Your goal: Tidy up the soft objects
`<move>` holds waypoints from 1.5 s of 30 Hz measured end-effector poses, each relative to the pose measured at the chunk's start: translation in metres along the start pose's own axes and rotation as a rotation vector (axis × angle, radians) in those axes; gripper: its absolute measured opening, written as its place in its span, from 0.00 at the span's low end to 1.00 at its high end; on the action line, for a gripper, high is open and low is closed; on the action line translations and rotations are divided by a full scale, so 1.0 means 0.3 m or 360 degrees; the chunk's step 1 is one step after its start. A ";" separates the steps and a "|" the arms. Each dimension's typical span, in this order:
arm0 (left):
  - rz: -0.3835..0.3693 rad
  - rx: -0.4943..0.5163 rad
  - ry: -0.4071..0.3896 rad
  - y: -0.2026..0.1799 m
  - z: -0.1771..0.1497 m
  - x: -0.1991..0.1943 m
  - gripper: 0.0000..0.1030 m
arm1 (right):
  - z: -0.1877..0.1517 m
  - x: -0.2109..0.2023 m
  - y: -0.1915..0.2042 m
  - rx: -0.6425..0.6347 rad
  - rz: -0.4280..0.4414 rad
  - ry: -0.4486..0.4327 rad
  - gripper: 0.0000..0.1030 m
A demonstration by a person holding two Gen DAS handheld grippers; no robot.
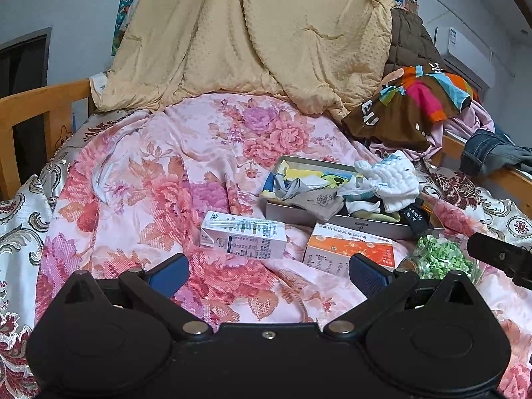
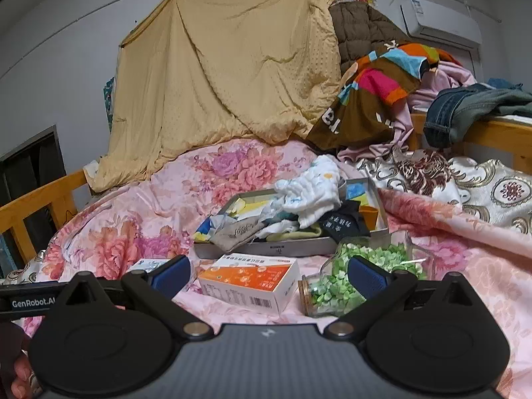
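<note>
Both grippers, left gripper (image 1: 267, 271) and right gripper (image 2: 267, 272), are held spread apart, nothing gripped. Soft cloths (image 2: 311, 196) are heaped untidily in grey tray (image 2: 266, 249) on floral quilt (image 1: 149, 173), spilling over its rim; sorting judged barely begun.

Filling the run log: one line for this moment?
left gripper open, empty | right gripper open, empty | white cloth on tray | untouched

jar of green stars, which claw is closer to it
Right. The right claw hovers open with the jar of green stars lying just ahead, by its right-hand finger. The left claw, also open, sits further left, facing the white carton, with the jar off to its right.
</note>
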State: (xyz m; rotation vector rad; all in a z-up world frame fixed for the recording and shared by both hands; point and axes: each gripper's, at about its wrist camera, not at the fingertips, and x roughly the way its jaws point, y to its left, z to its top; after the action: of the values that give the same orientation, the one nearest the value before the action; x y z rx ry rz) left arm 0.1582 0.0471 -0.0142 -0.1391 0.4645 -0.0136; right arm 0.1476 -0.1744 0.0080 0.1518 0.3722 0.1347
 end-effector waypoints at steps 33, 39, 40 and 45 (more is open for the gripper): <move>-0.0133 0.0171 -0.0013 0.059 -0.060 0.132 0.99 | -0.134 0.031 0.054 0.0056 -0.0217 0.0003 1.00; -0.0108 0.0179 -0.0050 0.056 -0.060 0.123 0.99 | -0.145 0.047 0.063 0.0041 -0.0203 0.0018 1.00; -0.0106 0.0177 -0.0052 0.057 -0.061 0.121 0.99 | -0.146 0.047 0.063 0.0045 -0.0206 0.0016 1.00; -0.0099 0.0168 -0.0061 0.060 -0.060 0.118 0.99 | -0.144 0.048 0.058 0.0054 -0.0218 0.0004 1.00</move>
State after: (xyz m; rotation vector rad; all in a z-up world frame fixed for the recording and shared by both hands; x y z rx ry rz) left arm 0.1815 0.0610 -0.0484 -0.0496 0.4200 -0.0959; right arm 0.1431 -0.1499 -0.0337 0.1589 0.3865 -0.0064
